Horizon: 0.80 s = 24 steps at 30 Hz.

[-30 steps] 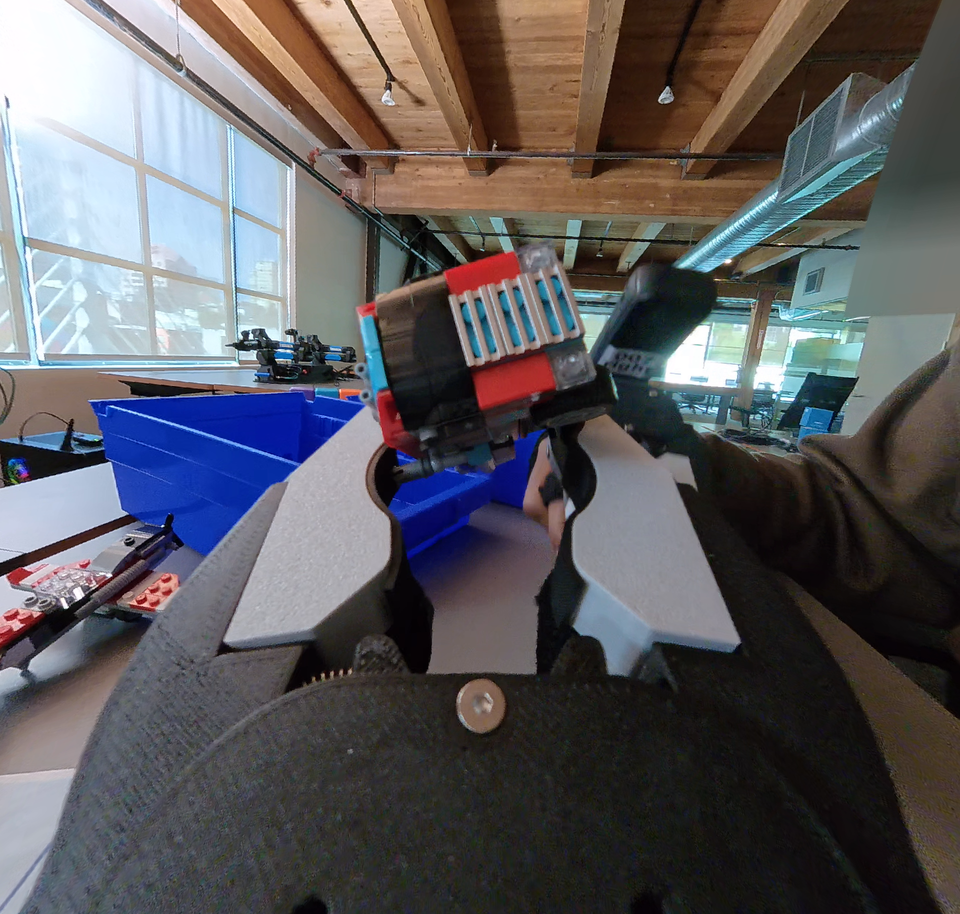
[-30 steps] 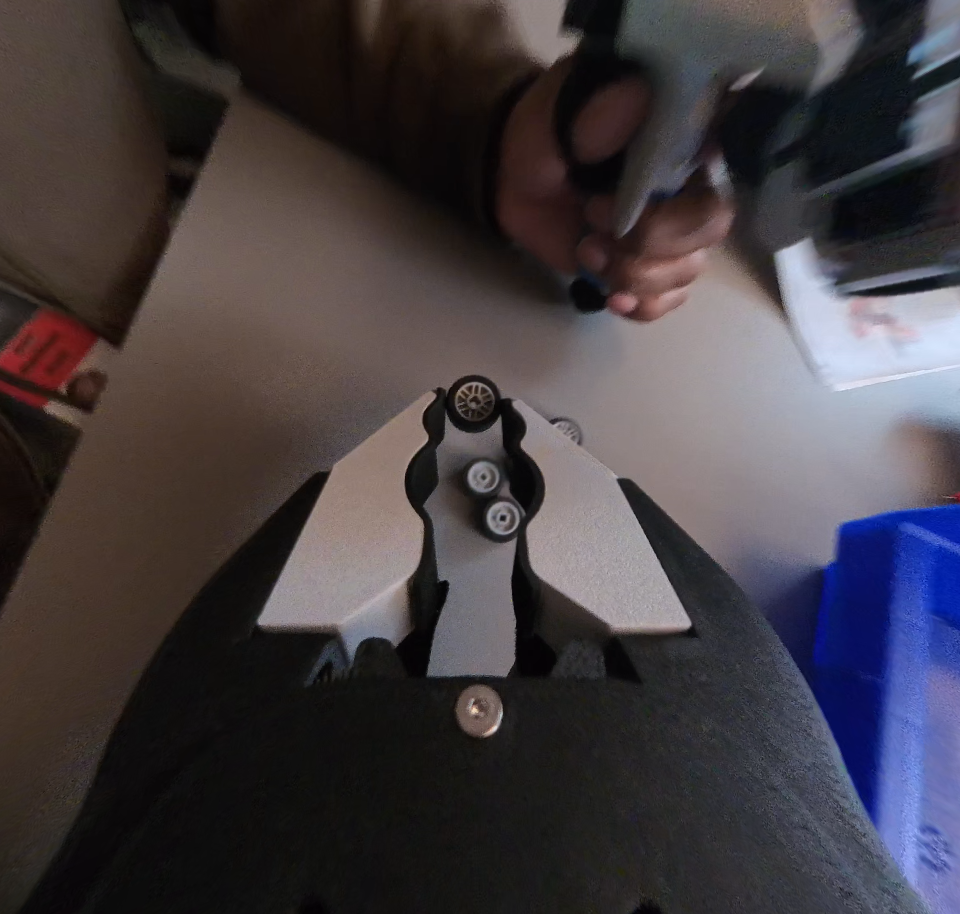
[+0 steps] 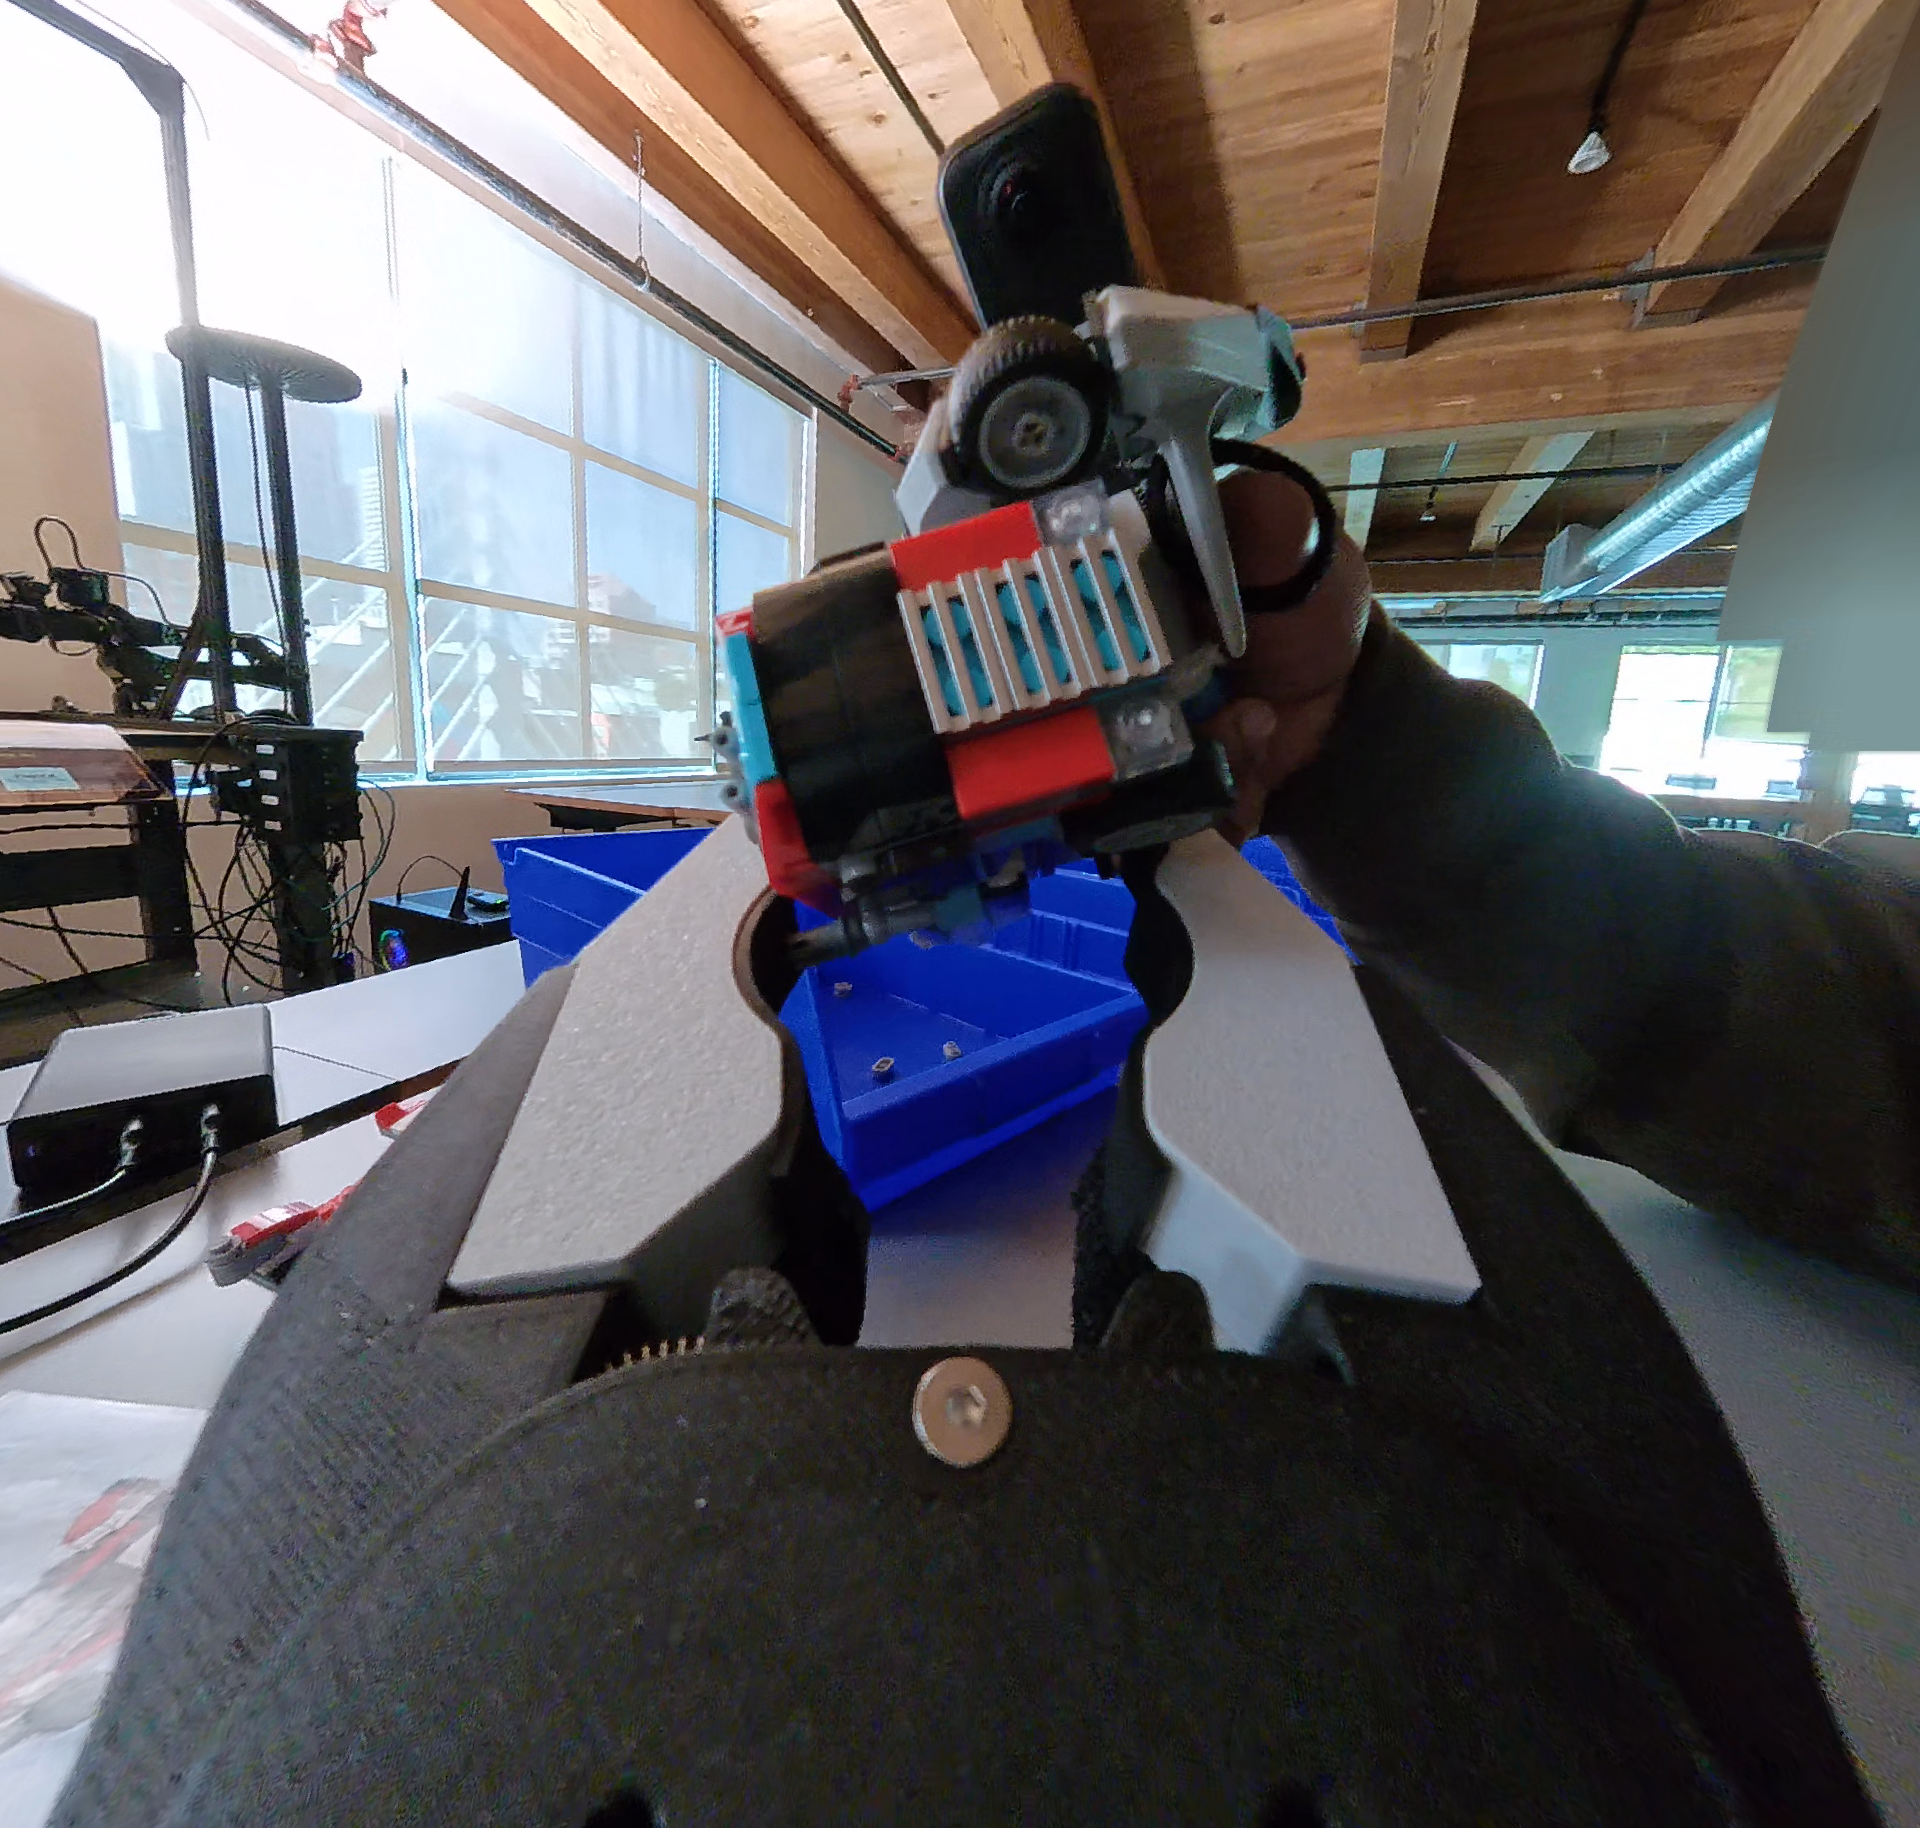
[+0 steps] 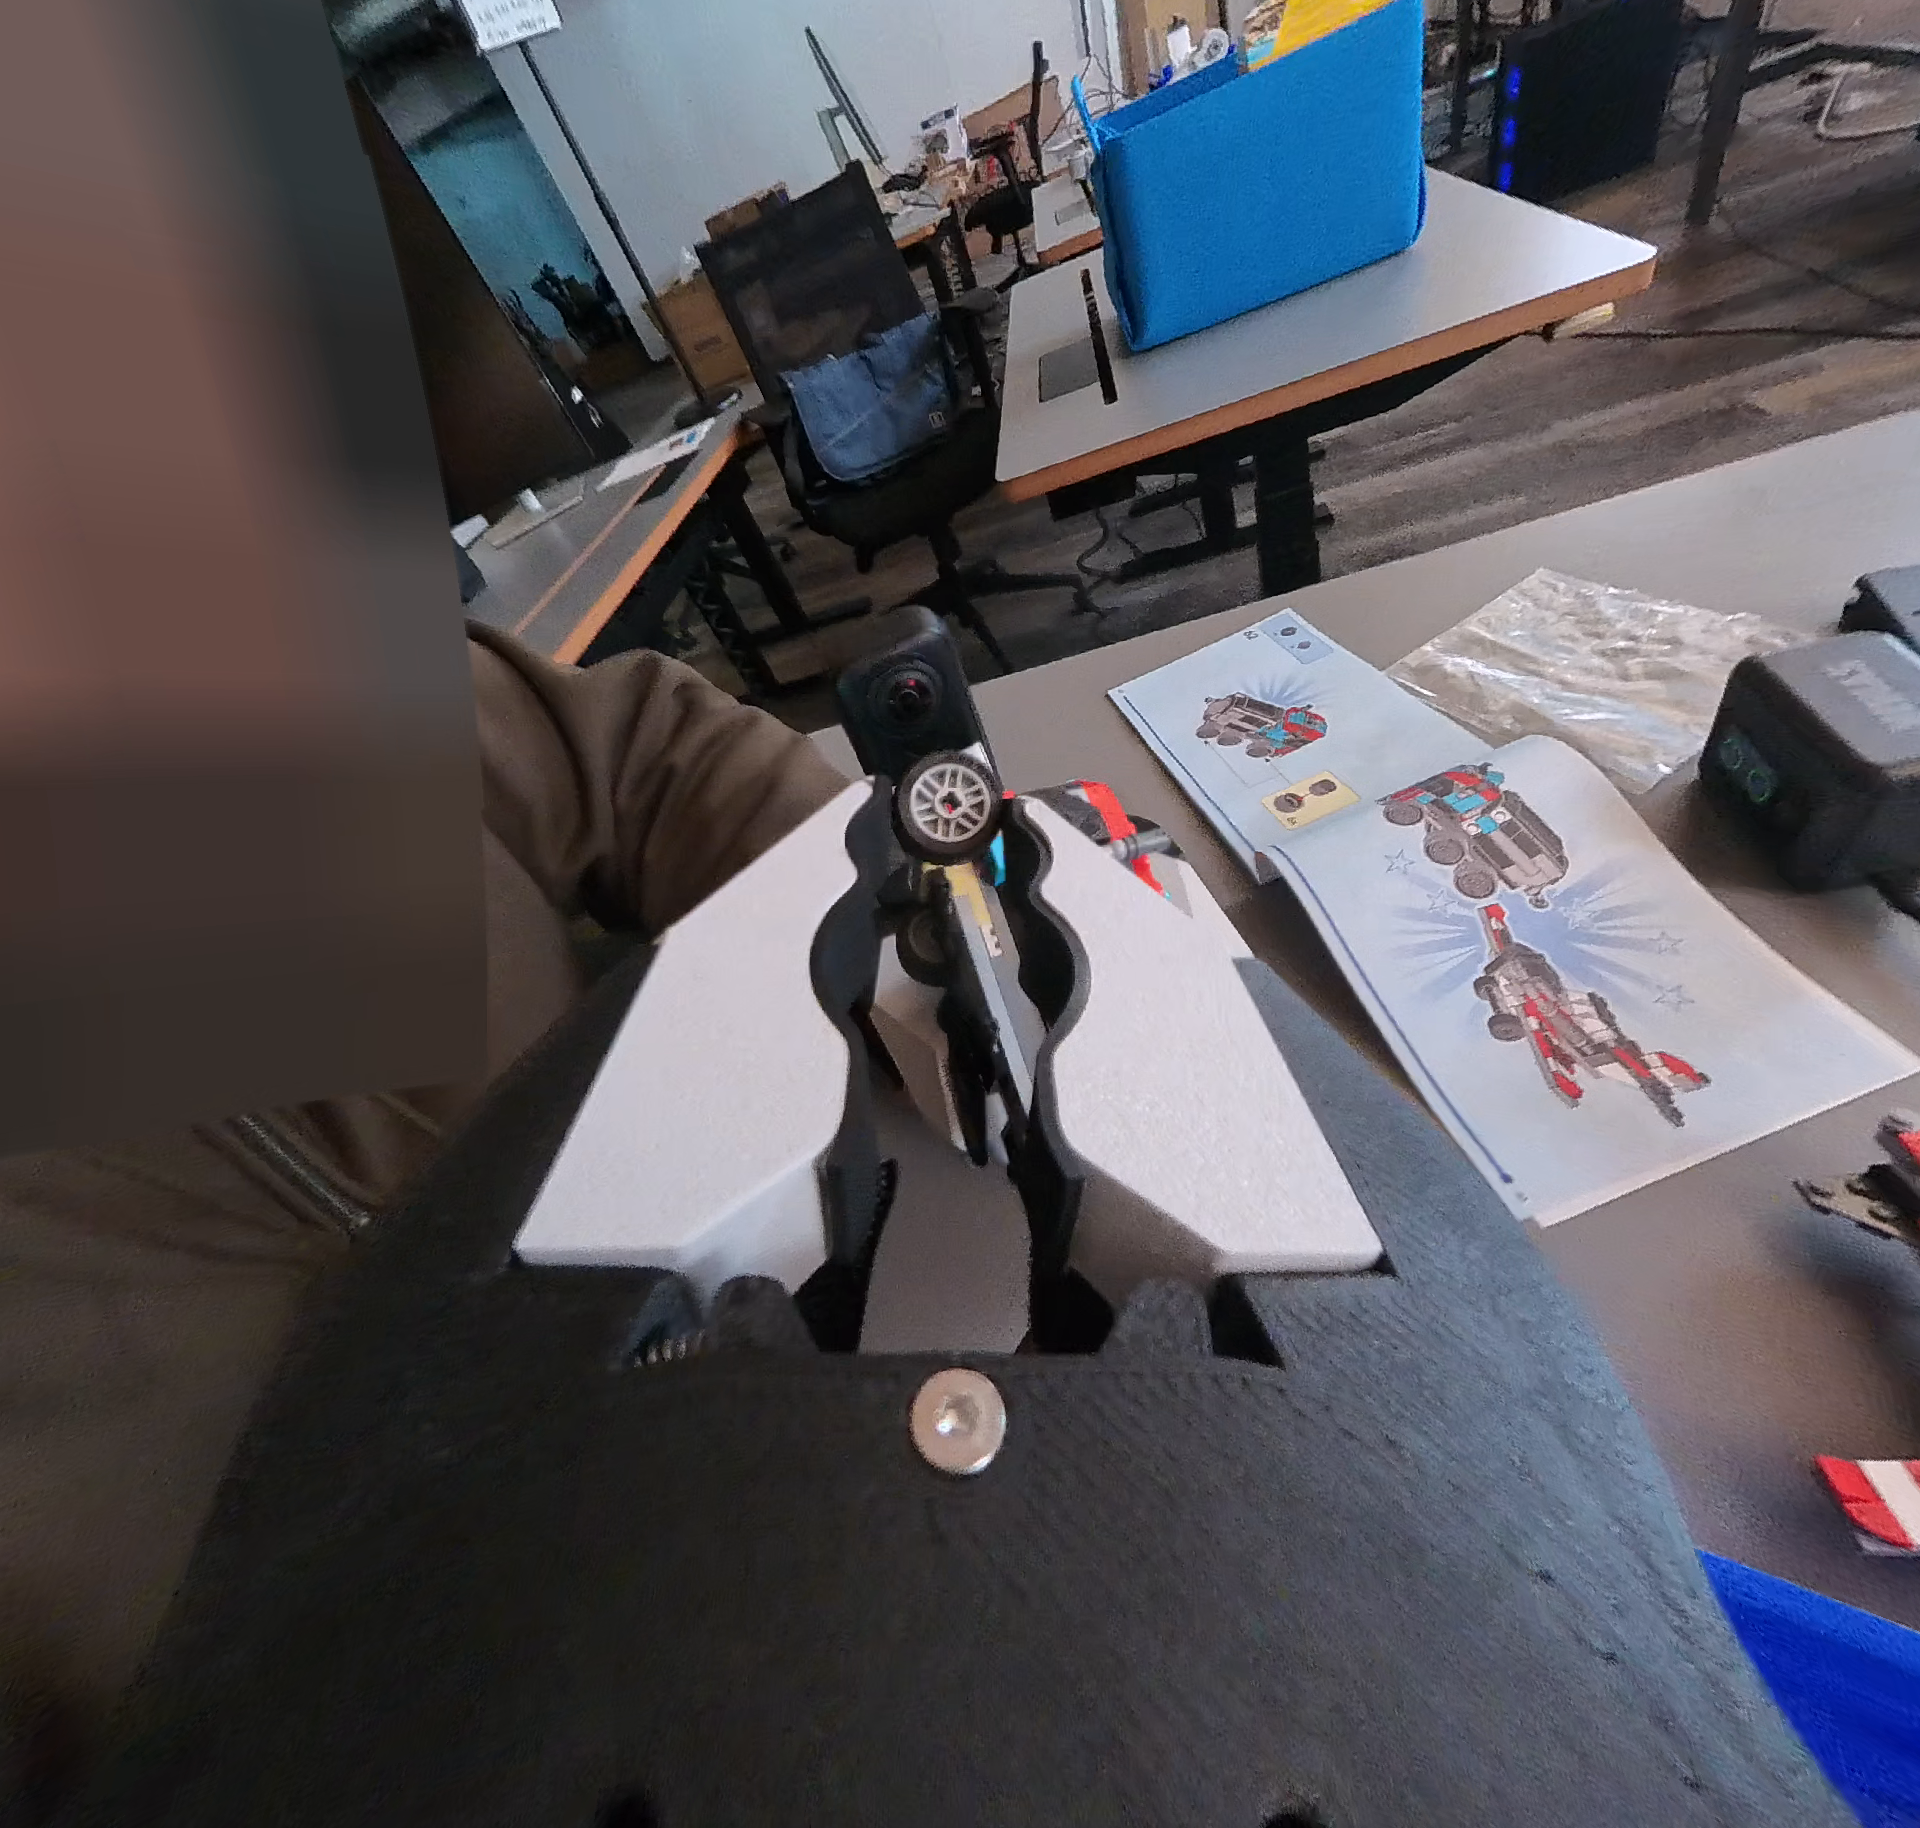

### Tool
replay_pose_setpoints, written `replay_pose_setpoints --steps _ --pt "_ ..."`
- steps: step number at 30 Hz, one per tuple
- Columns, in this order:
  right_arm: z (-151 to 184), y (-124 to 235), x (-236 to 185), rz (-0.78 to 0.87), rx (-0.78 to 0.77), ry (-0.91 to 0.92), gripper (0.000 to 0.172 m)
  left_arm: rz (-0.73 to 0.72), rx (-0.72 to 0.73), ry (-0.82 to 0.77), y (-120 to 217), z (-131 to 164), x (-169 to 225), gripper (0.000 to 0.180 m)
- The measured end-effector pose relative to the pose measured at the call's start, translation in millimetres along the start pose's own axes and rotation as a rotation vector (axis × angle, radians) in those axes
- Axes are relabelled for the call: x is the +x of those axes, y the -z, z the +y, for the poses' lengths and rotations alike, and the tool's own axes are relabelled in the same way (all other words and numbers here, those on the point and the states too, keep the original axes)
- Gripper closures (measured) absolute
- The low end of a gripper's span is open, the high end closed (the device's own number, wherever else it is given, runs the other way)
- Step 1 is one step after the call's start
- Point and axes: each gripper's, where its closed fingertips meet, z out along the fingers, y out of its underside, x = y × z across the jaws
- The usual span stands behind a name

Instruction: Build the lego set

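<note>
Two grippers meet in mid-air over the bench [image 4: 1558, 552]. At centre frame of the left wrist view, the left gripper [image 3: 961, 885] has its jaws spread wide around a red, black and teal brick truck [image 3: 935, 718], gripping its underside. Just above it, the right gripper [image 4: 940, 843] pinches a small grey-hubbed wheel [image 4: 948, 807] at its fingertips. A blue bin [image 3: 935, 1030] lies below the truck; an open booklet [image 4: 1507, 947] lies at right.

Toy truck [image 3: 966, 698] above bin [image 3: 966, 1082], booklet [image 4: 1538, 926] on table [image 4: 1714, 531]
</note>
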Motion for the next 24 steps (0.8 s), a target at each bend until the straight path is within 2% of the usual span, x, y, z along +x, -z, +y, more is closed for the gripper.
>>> replay_pose_setpoints --steps 7,24 --pt "11.8 -5.8 7.2 -0.019 -0.033 -0.059 0.150 -0.016 -0.028 0.003 0.1 4.5 -2.8 0.118" --pt "19.5 -0.6 11.1 0.040 -0.102 -0.002 0.150 -0.003 -0.027 0.052 1.4 5.6 -3.7 0.118"
